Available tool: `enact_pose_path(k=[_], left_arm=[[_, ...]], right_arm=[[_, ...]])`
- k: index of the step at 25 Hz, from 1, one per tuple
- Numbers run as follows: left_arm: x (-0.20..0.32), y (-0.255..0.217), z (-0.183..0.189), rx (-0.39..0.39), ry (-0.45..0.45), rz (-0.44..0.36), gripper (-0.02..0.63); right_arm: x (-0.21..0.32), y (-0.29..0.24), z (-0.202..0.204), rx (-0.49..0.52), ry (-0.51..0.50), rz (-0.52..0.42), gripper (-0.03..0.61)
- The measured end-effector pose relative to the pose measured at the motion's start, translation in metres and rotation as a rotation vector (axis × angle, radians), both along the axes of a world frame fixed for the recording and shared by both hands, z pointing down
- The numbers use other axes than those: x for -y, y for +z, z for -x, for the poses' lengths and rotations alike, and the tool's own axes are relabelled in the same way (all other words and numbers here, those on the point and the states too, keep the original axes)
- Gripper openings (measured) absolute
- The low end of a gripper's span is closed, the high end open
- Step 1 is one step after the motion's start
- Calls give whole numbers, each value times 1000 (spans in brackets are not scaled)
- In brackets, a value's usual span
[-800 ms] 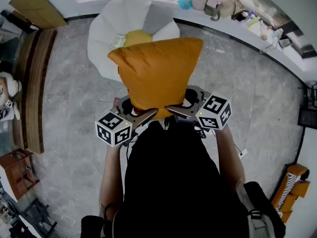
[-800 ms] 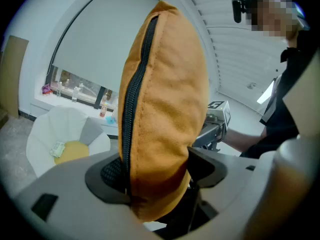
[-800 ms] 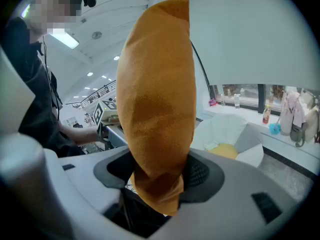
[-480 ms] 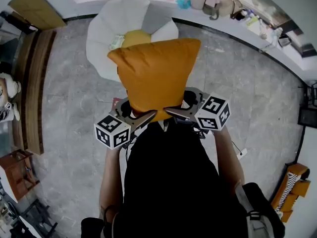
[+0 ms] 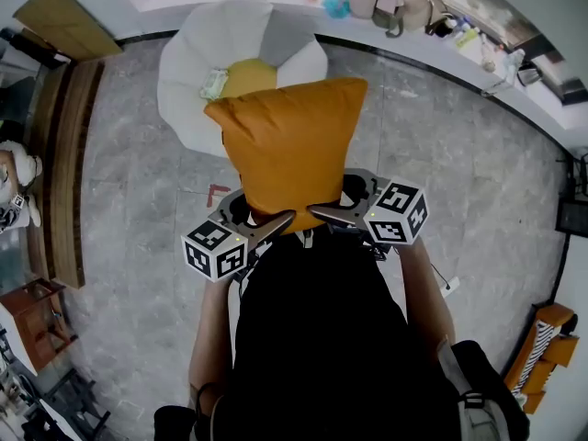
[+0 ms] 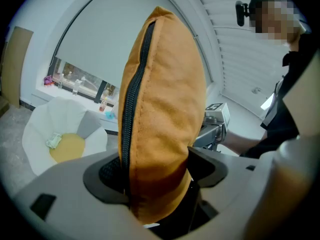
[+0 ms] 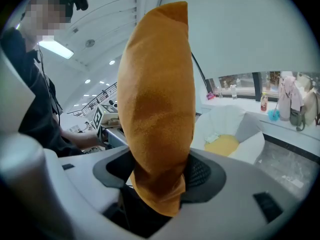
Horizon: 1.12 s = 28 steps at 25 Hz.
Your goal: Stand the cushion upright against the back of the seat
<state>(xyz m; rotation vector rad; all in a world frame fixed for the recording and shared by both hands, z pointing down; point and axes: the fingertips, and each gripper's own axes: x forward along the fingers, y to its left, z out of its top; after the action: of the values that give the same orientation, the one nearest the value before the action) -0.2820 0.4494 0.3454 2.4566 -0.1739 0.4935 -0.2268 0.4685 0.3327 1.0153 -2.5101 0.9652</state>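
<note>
An orange cushion [image 5: 289,150] with a black zipper along one edge hangs in the air in front of me, above the floor. My left gripper [image 5: 274,225] and right gripper [image 5: 328,213] each pinch its near lower edge, one on either side. In the left gripper view the cushion [image 6: 162,114] stands between the pads of my left gripper [image 6: 155,181], squeezed narrow there. The right gripper view shows the cushion [image 7: 157,99] clamped the same way in my right gripper [image 7: 160,176]. Beyond it stands a white armchair [image 5: 188,72] with a yellow seat pad [image 5: 248,76].
A small pale green thing [image 5: 214,84] lies on the chair's seat. A long white ledge [image 5: 413,39] with bottles and bags runs behind the chair. A wooden bench [image 5: 69,154] lines the left side. Grey tiled floor [image 5: 138,209] lies between me and the chair.
Both grippers keep their hold on the cushion. The cushion and grippers have shifted slightly toward me in the view, and more of the chair's seat shows beyond the cushion's top edge.
</note>
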Motion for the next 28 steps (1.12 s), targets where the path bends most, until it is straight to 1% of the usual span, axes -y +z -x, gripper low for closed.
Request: enact_pose_path(k=[7, 12, 17, 22, 28], left_arm=[[-5, 2, -51, 37, 36, 16, 364], [-10, 2, -97, 44, 53, 19, 367], [-9, 1, -141, 54, 69, 9, 378], [-8, 2, -176, 69, 43, 1, 387], [-9, 10, -188, 110, -17, 25, 390]], right_arm=[[-8, 4, -51, 50, 35, 31, 301], [-13, 5, -97, 61, 48, 31, 302], [-14, 6, -142, 105, 56, 26, 305], [-13, 8, -177, 119, 32, 28, 305], [-10, 15, -191, 112, -33, 52, 305]])
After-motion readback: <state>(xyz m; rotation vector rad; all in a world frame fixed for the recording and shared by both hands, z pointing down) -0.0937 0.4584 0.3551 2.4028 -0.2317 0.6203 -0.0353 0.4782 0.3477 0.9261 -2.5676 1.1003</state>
